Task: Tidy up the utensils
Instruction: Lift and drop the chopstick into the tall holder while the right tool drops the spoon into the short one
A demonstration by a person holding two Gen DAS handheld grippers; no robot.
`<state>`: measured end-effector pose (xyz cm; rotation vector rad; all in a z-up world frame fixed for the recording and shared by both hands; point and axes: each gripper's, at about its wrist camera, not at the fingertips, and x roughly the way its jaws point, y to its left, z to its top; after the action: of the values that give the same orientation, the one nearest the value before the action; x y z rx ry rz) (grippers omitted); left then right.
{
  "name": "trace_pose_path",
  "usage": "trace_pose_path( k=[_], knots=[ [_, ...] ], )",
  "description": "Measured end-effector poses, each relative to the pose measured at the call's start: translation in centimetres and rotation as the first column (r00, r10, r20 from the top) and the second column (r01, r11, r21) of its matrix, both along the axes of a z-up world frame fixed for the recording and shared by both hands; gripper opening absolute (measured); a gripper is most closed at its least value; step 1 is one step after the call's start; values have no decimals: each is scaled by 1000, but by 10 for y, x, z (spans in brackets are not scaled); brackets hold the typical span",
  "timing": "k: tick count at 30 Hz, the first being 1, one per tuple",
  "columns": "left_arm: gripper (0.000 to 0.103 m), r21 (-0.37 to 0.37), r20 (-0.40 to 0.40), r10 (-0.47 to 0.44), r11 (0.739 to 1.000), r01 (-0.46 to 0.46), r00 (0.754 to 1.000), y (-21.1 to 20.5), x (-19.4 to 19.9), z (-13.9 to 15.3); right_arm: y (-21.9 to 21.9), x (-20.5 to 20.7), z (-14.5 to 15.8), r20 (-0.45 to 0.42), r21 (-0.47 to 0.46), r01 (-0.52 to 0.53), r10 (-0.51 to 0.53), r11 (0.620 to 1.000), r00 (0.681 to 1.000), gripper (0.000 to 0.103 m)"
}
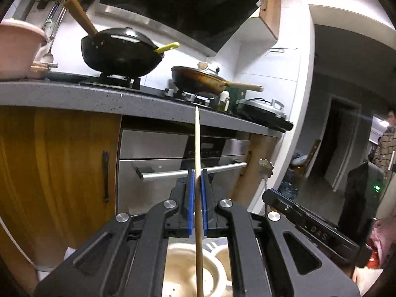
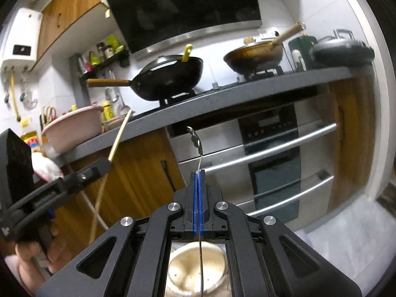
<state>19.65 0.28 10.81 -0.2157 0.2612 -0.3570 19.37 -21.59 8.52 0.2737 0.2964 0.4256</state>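
My left gripper (image 1: 197, 173) is shut on a pale wooden chopstick (image 1: 197, 138) that points up toward the counter edge; its lower end reaches down over a cream utensil holder (image 1: 188, 267) seen between the gripper arms. My right gripper (image 2: 198, 173) is shut on a thin metal utensil (image 2: 199, 153) with a flower-shaped end (image 2: 194, 136). That utensil's flower end (image 1: 266, 168) also shows at the right of the left wrist view, above the right gripper (image 1: 269, 195). The cream holder (image 2: 198, 267) lies below the right gripper. In the right wrist view the left gripper (image 2: 105, 164) holds the chopstick (image 2: 120, 133) at the left.
A grey counter (image 1: 99, 96) carries a black wok (image 1: 121, 49), a brown pan (image 1: 198, 79) and a pink basin (image 1: 17, 47). Below are wooden cabinet doors (image 1: 61, 173) and a steel oven (image 2: 272, 153) with bar handles. A person (image 1: 387, 143) stands in a doorway at far right.
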Motion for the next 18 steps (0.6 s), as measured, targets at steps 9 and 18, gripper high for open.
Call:
trace_pose_path(
  k=[9, 18],
  knots=[
    [5, 44, -8, 60, 997, -59, 998, 2, 16, -38, -1, 12, -19, 18, 45, 24, -25, 999, 1000, 2],
    [5, 32, -3, 58, 998, -58, 998, 10, 14, -43, 19, 9, -18, 61, -40, 20, -17, 999, 998, 2]
  ],
)
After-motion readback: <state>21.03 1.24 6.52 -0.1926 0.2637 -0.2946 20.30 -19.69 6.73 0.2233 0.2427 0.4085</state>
